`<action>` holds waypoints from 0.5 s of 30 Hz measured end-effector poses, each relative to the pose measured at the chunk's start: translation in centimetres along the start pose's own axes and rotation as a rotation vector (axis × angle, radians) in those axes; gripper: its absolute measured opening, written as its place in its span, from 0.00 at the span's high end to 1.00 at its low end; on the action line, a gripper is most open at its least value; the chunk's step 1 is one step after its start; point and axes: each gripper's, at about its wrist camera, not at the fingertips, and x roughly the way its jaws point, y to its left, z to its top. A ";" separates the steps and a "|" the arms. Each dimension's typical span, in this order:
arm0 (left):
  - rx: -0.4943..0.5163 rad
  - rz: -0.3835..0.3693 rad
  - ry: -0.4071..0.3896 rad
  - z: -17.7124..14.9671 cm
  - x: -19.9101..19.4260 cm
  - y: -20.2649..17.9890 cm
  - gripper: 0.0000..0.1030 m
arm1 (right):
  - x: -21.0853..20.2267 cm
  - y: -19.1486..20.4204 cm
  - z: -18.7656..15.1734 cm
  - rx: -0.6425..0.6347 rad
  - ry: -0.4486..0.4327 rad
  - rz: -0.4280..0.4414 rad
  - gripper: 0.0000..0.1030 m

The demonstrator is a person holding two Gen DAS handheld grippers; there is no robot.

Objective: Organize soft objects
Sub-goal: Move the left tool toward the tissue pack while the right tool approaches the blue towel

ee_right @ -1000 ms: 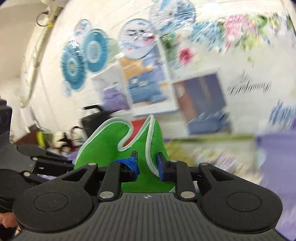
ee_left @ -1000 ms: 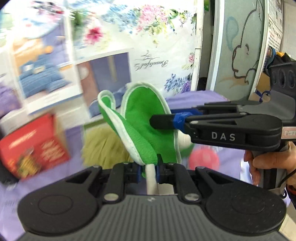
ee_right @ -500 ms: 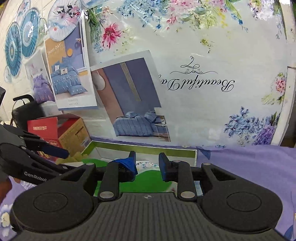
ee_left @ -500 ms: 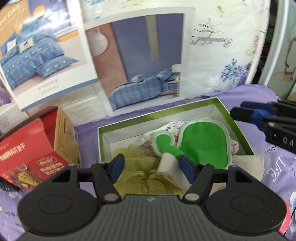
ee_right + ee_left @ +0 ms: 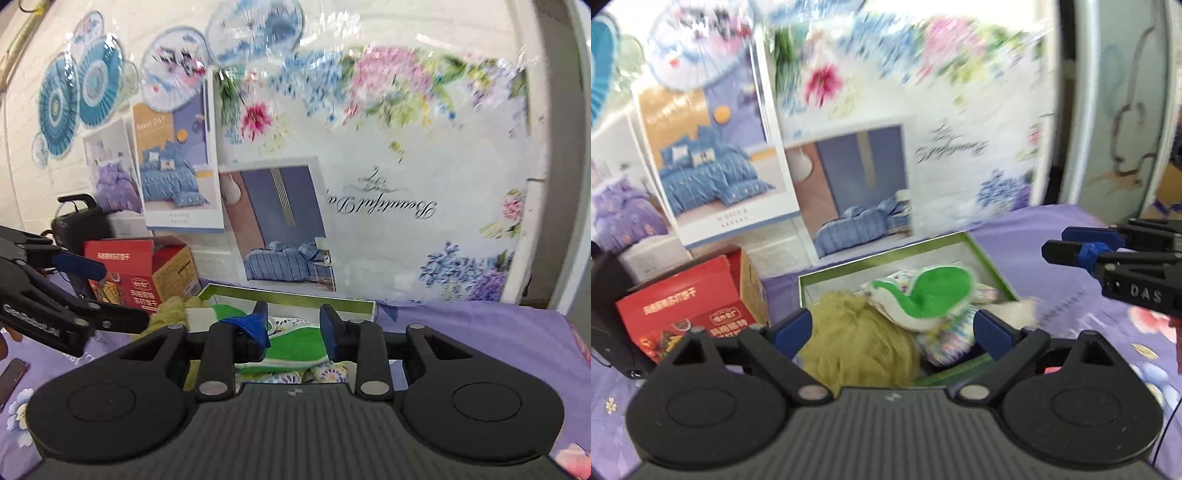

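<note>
A green mitt with white trim point(image 5: 934, 291) lies in a green-rimmed box point(image 5: 886, 254), on a floral cloth point(image 5: 945, 336). An olive fluffy thing point(image 5: 857, 343) fills the box's near left. My left gripper point(image 5: 892, 328) hovers just before the box, jaws wide and still opening, nothing pressed between them. In the right wrist view the mitt point(image 5: 295, 343) shows behind my right gripper point(image 5: 293, 323). Its jaws stand a little apart and are opening, and the pads touch nothing. The right gripper point(image 5: 1071, 251) hangs right of the box, and the left gripper point(image 5: 107, 295) left of it.
A red carton point(image 5: 683, 314) stands left of the box, with a black case point(image 5: 81, 225) behind it. A wall with bedding posters point(image 5: 280, 229) rises close behind. The table wears a purple floral sheet point(image 5: 480, 332). A white fluffy piece point(image 5: 1019, 308) sits at the box's right rim.
A second ago both grippers held the green mitt up in the air. Now it lies in the box, both have let go, and the left jaws have spread wide.
</note>
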 end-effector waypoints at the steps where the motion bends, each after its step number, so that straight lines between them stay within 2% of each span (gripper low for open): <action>1: 0.009 -0.002 -0.010 -0.9 -1.3 -0.4 0.08 | -1.3 0.1 -0.4 0.002 -0.012 -0.009 0.86; 4: 0.027 0.002 -0.018 -4.3 -4.3 -1.6 0.08 | -5.3 1.0 -2.7 0.005 -0.042 -0.016 0.85; 8: -0.003 -0.011 0.040 -9.9 -6.0 -1.7 0.08 | -8.9 2.8 -6.9 0.016 0.000 0.016 0.83; 11: -0.055 0.021 0.126 -14.3 -5.7 -1.6 0.08 | -9.3 4.8 -10.5 0.034 0.074 0.053 0.82; 15: -0.100 0.068 0.243 -19.5 -5.7 -0.9 0.08 | -7.5 7.7 -15.0 0.050 0.188 0.107 0.81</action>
